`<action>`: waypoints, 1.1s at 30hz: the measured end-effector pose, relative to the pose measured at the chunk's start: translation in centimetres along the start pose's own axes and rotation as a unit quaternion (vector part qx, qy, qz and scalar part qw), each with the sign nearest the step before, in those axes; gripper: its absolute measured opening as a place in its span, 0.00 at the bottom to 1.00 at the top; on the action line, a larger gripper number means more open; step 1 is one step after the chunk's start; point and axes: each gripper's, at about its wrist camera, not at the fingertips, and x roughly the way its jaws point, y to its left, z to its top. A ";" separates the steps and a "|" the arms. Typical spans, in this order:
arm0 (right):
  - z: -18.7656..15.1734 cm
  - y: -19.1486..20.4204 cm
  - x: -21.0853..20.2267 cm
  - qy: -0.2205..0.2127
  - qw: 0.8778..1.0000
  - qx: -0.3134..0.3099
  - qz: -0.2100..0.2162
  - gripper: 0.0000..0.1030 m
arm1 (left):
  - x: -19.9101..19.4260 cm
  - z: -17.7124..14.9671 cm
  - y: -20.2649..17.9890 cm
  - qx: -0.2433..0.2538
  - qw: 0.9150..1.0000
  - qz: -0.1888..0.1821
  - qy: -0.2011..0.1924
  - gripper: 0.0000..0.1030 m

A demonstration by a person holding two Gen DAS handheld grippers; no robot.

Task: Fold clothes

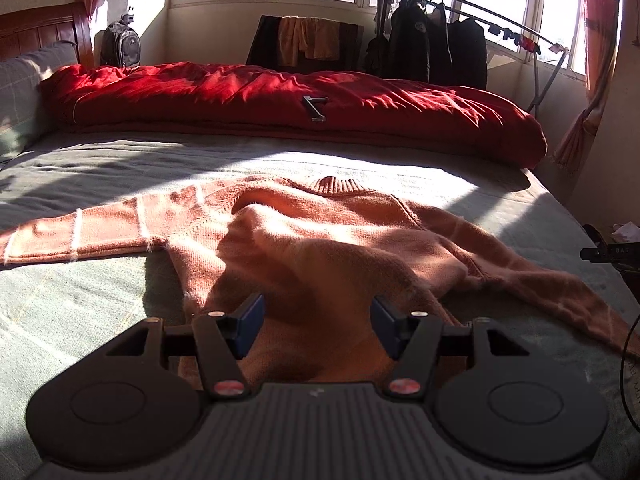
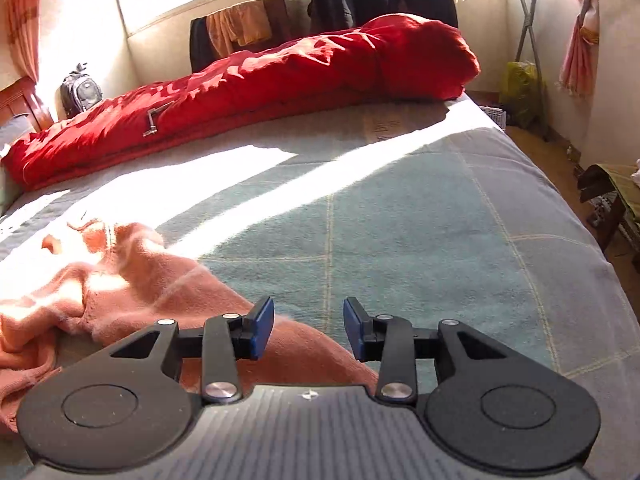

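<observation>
An orange knitted sweater (image 1: 304, 232) lies spread on the grey-green bed cover (image 1: 80, 312), collar towards the far side and both sleeves stretched out. Its body is rumpled into a hump in the middle. My left gripper (image 1: 318, 326) hovers over the near hem with its blue pads well apart; cloth shows below and between them, but neither pad presses on it. In the right wrist view the sweater (image 2: 120, 276) lies at the lower left, and one sleeve runs under my right gripper (image 2: 309, 328). Its pads stand apart and hold nothing.
A rolled red duvet (image 1: 260, 96) lies along the far side of the bed, with a small metal piece (image 1: 315, 108) on it. Behind it stand a backpack (image 1: 120, 44) and a rack of dark jackets (image 1: 440, 48). The bed's right edge drops to a stool (image 2: 612, 192).
</observation>
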 end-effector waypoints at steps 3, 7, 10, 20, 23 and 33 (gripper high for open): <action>3.0 3.4 4.6 0.012 0.997 -0.016 0.068 0.42 | -1.0 -1.0 0.7 -0.014 1.000 0.020 0.003 0.60; 6.0 8.2 10.6 0.036 0.991 -0.042 0.121 0.42 | -2.3 -2.3 1.5 -0.032 0.998 0.046 0.007 0.60; 7.4 11.8 14.2 0.045 0.987 -0.075 0.137 0.42 | -3.1 -3.2 2.1 -0.046 0.997 0.065 0.009 0.60; 9.9 17.7 18.5 0.032 0.980 -0.107 0.167 0.15 | -3.9 -5.1 3.2 -0.072 0.993 0.094 0.021 0.60; 10.2 19.1 20.0 0.041 0.978 -0.104 0.176 0.13 | -3.9 -5.5 3.3 -0.073 0.993 0.094 0.024 0.60; 6.6 22.4 21.1 0.110 0.957 -0.146 0.224 0.13 | -2.9 -6.9 4.8 -0.093 0.991 0.088 0.034 0.60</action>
